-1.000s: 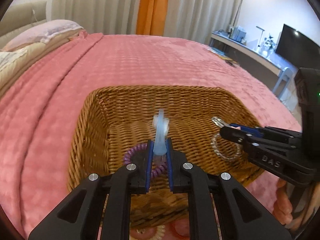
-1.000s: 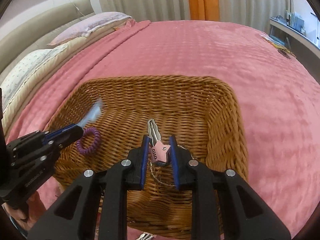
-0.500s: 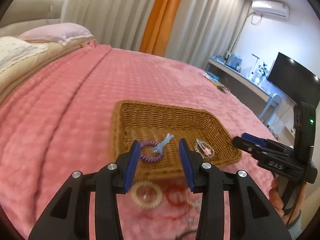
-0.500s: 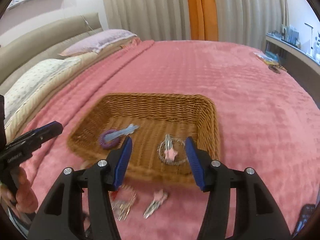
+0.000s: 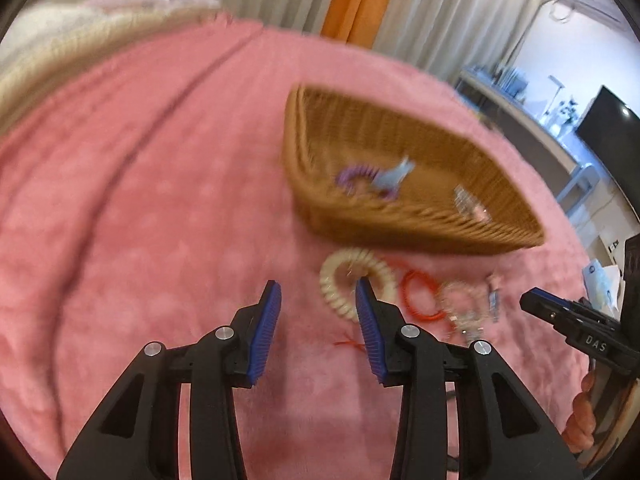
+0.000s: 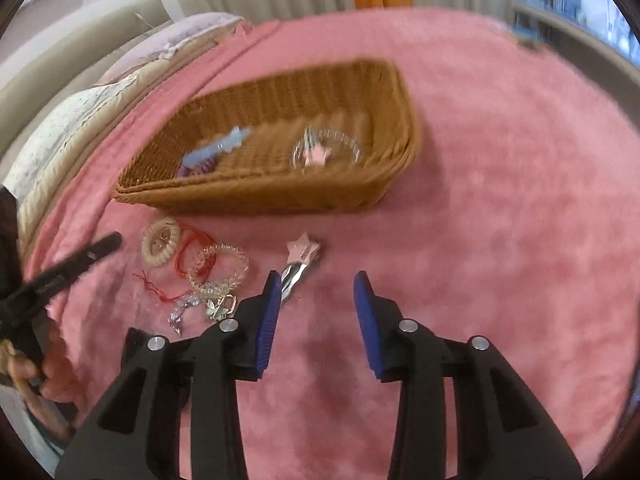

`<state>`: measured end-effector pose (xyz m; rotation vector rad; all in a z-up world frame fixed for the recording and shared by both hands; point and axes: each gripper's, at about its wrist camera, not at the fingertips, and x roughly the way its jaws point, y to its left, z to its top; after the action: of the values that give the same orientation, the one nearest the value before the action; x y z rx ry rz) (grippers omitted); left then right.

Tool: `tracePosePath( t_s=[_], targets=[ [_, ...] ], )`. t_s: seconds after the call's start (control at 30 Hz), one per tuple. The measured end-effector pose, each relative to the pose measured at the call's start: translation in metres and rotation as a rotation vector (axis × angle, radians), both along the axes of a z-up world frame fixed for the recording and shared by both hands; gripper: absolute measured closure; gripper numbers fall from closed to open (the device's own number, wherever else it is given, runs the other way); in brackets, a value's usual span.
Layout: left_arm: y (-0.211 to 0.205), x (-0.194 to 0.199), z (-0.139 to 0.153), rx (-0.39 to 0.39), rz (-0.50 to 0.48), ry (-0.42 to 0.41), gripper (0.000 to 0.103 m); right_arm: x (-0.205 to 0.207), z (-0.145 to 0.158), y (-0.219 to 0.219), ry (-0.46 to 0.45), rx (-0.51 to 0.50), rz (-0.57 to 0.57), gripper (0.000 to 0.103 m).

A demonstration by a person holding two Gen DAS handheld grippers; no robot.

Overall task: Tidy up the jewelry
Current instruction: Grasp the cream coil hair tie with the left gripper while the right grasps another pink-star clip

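Note:
A wicker basket (image 6: 396, 92) (image 5: 420, 224) lies on the pink bedspread. It holds a blue clip (image 6: 218, 148) (image 5: 394, 174) on a purple coil tie (image 5: 352, 174), and a pink star clip (image 6: 316, 155) on a clear bracelet. In front of it lie a cream coil ring (image 6: 161, 241) (image 5: 352, 280), a red cord (image 6: 188, 252) (image 5: 420, 294), a clear bead bracelet (image 6: 222, 264), silver charms (image 6: 218, 304) and a second pink star clip (image 6: 300, 264). My left gripper (image 5: 318, 294) is open and empty, beside the cream ring. My right gripper (image 6: 316, 284) is open and empty, just right of the star clip.
Pillows (image 6: 80, 112) lie at the head of the bed on the left. A desk with a monitor (image 5: 604, 128) stands at the right. Curtains hang behind the bed. Bare bedspread (image 6: 500, 240) stretches right of the basket.
Both grippers let go of their clips in the basket, opened and drew back towards the loose jewelry in front of it. The blue clip and pink star clip now lie in the basket.

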<state>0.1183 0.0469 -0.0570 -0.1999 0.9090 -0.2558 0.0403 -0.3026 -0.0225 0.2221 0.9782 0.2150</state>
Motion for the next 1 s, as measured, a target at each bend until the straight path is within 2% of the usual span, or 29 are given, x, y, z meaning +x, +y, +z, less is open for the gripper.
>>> tracePosePath(
  t_s=[0.17, 0.23, 0.33, 0.47, 0.53, 0.7, 0.87, 1.0],
  targets=[
    [0.002, 0.021, -0.007, -0.055, -0.019, 0.027, 0.066, 0.014, -0.008, 0.012, 0.012, 0.002, 0.001, 0.069],
    [-0.004, 0.025, -0.009, -0.021, -0.020, 0.030, 0.067, 0.022, -0.016, 0.019, 0.030, -0.012, -0.005, 0.069],
    [-0.016, 0.028, -0.015, 0.055, -0.020, 0.025, 0.072, 0.024, -0.019, 0.034, 0.006, -0.095, -0.005, 0.069],
    [-0.025, 0.024, -0.015, 0.113, -0.029, 0.005, 0.093, 0.022, -0.019, 0.050, -0.022, -0.171, 0.026, 0.089],
    [-0.026, 0.021, -0.014, 0.122, -0.032, -0.005, 0.093, 0.019, -0.018, 0.052, -0.034, -0.181, 0.035, 0.089],
    [-0.017, 0.003, -0.010, 0.093, -0.021, -0.019, 0.094, 0.007, -0.016, 0.047, -0.045, -0.158, 0.053, 0.089],
    [-0.005, -0.027, -0.002, 0.029, -0.014, -0.052, 0.094, -0.012, -0.012, 0.039, -0.063, -0.133, 0.073, 0.090],
    [0.000, -0.051, 0.006, 0.009, -0.008, -0.081, 0.094, -0.031, -0.006, 0.031, -0.083, -0.110, 0.082, 0.090]
  ],
)
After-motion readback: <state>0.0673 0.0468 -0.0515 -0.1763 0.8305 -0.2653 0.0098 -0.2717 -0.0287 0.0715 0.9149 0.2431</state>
